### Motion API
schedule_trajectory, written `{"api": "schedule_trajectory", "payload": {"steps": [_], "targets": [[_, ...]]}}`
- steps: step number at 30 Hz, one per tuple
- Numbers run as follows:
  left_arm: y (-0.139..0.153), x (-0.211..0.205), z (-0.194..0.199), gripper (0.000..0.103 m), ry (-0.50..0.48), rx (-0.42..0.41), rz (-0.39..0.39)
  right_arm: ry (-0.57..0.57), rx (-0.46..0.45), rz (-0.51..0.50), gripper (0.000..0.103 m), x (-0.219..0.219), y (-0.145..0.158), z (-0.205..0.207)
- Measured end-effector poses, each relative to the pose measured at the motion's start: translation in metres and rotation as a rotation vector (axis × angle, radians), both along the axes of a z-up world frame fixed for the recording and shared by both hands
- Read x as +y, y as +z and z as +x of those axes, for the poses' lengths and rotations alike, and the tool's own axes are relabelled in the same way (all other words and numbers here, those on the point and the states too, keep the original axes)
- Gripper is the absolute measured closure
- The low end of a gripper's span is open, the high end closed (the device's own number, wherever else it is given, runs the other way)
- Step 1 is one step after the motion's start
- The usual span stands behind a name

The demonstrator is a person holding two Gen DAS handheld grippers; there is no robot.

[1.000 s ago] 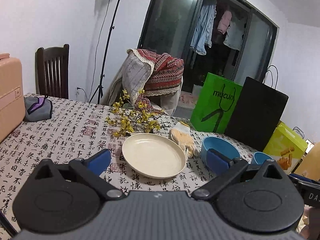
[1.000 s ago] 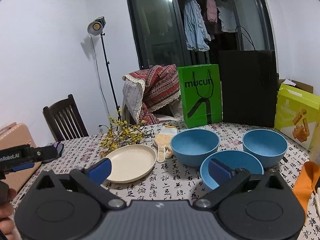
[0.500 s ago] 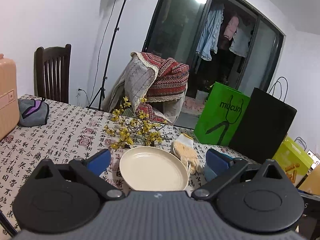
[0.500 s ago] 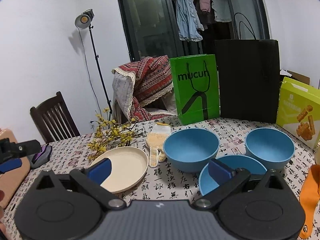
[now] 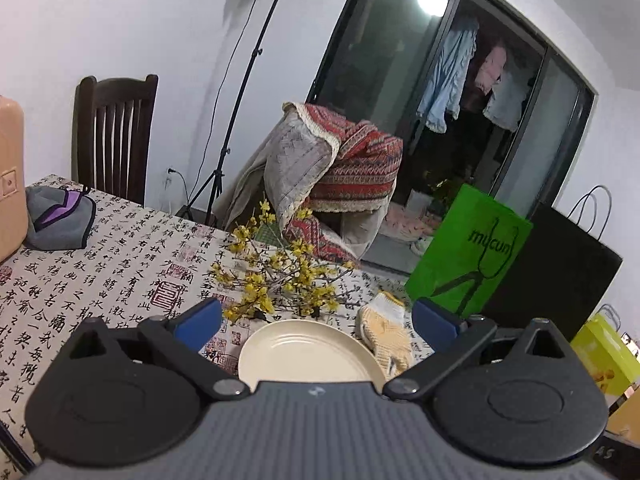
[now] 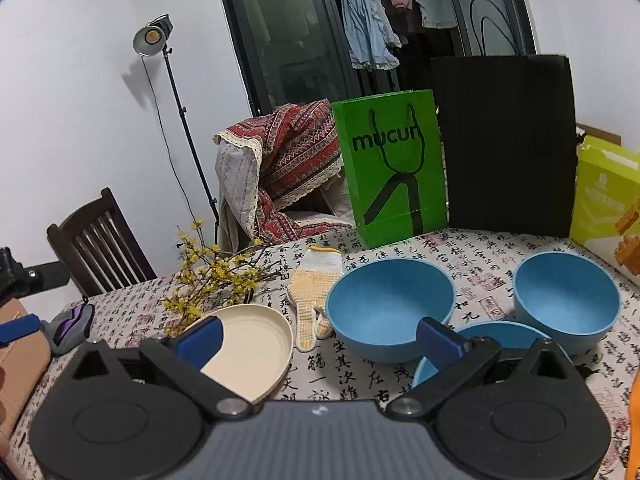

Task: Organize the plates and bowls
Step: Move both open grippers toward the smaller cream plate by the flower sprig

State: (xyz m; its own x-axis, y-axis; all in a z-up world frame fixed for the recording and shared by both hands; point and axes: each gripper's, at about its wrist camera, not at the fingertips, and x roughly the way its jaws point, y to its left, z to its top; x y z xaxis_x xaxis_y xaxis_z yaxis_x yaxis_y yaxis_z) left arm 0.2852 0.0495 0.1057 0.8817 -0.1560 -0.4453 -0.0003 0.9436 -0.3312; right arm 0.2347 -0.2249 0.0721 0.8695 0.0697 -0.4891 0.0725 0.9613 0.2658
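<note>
Left gripper [image 5: 316, 322]: jaws spread wide, nothing between them, held above the table [image 5: 100, 248]. The cream plate [image 5: 308, 354] sits centred in the gap between the blue fingers [image 5: 198, 318], its near edge hidden behind the gripper body. Plate is flat on the calligraphy-print cloth, empty.

Right gripper [image 6: 318, 338]: also spread wide, holding nothing. Its left finger overlaps the plate [image 6: 256, 354] in view, its right finger overlaps the near bowl [image 6: 500, 334] (can't tell whether either finger touches anything).

Three blue bowls, all upright and empty:
- mid bowl [image 6: 390, 306], just right of the plate
- right bowl [image 6: 566, 300], near the yellow box [image 6: 604, 192]
- near bowl, in front of the other two and mostly hidden by the gripper; looks to be touching or nearly touching both

Other stuff on the table:
- knit glove [image 6: 314, 298] lying between plate and mid bowl, fingers pointing toward the camera; in the left view it lies just right of the plate
- yellow-flower branch [image 5: 276, 280] behind the plate, tips close to its far rim
- green "mucun" bag [image 6: 390, 168] and black bag [image 6: 504, 144] standing side by side at the far edge, behind the bowls
- grey-purple pouch [image 5: 60, 216] at far left, well apart from the dishes, beside a peach case [image 5: 10, 184]

Off the table: wooden chair [image 5: 114, 136], light stand [image 5: 248, 80], another chair draped in a patterned throw [image 5: 328, 168].
</note>
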Motion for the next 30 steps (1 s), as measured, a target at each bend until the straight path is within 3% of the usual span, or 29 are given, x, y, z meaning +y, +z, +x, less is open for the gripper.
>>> {"api": "schedule_trajectory", "payload": {"steps": [13, 20, 25, 30], "targets": [[-0.046, 0.019, 0.063, 0.0, -0.046, 0.125, 0.079, -0.025, 0.046, 0.011, 0.0, 0.022, -0.02, 0.046], [-0.053, 0.028, 0.073, 0.0, -0.049, 0.132, 0.061, -0.039, 0.089, 0.02, 0.0, 0.044, -0.038, 0.069], [-0.058, 0.034, 0.078, 0.0, 0.003, 0.106, 0.072, -0.049, 0.112, -0.002, 0.0, 0.057, -0.048, 0.084], [-0.066, 0.043, 0.087, 0.0, 0.032, 0.1, 0.035, -0.044, 0.139, -0.016, 0.0, 0.067, -0.061, 0.095]]}}
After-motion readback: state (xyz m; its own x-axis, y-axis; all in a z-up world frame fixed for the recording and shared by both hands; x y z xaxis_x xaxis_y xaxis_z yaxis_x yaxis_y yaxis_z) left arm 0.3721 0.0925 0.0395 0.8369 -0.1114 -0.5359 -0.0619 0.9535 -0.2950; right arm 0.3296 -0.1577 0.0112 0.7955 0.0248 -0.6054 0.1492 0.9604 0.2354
